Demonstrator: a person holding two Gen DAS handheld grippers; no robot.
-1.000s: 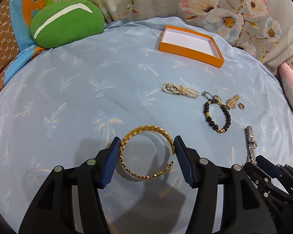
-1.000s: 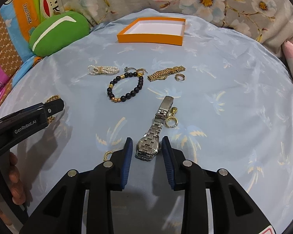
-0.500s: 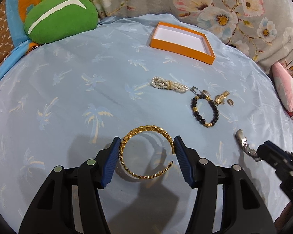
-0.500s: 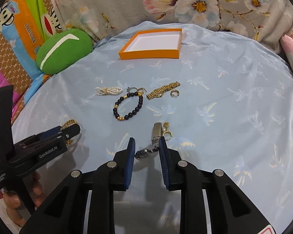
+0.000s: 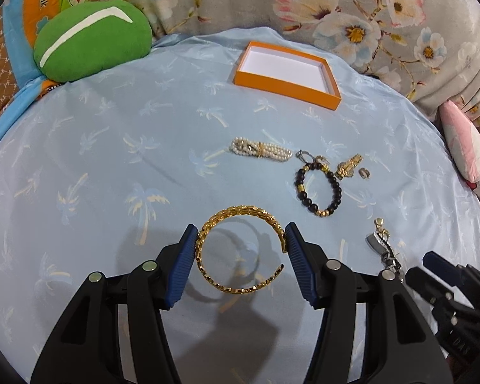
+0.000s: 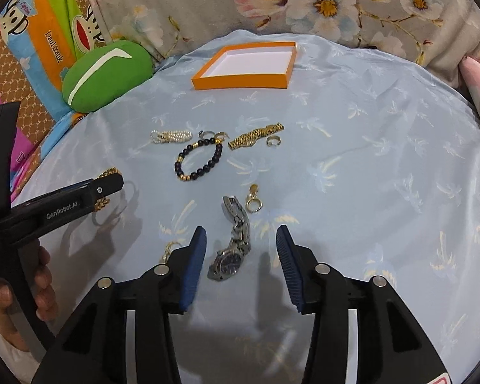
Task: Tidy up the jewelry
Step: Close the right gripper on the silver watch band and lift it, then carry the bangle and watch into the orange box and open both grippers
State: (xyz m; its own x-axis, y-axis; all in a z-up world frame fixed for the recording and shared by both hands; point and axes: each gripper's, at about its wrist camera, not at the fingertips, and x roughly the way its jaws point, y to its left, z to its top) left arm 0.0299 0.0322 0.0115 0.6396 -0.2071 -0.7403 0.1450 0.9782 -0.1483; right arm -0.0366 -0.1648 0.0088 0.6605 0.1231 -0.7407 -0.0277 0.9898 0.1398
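My left gripper (image 5: 241,228) is shut on a gold bangle (image 5: 240,212), which hangs a little above the blue cloth and casts a shadow. From the right wrist view the left gripper (image 6: 112,185) shows at the left with the bangle (image 6: 110,172) at its tip. My right gripper (image 6: 240,228) is opening its jaws. A silver watch (image 6: 232,252) lies on the cloth between them, touching neither pad. An open orange box (image 5: 284,91) with a white inside stands at the far side of the cloth. The watch's band (image 5: 382,246) also shows beside the right gripper (image 5: 432,265).
A pearl bracelet (image 6: 171,136), a black bead bracelet (image 6: 219,155), a gold link band (image 6: 256,136), a ring (image 6: 273,140) and a gold clasp (image 6: 253,201) lie mid-cloth. A green cushion (image 5: 92,41) sits back left and a pink pillow (image 5: 467,156) at right. A hand (image 6: 44,288) holds the left gripper.
The right gripper's jaws narrowed on the watch and raised one end, then spread wide, and the watch now lies on the cloth. The left gripper kept its hold on the bangle.
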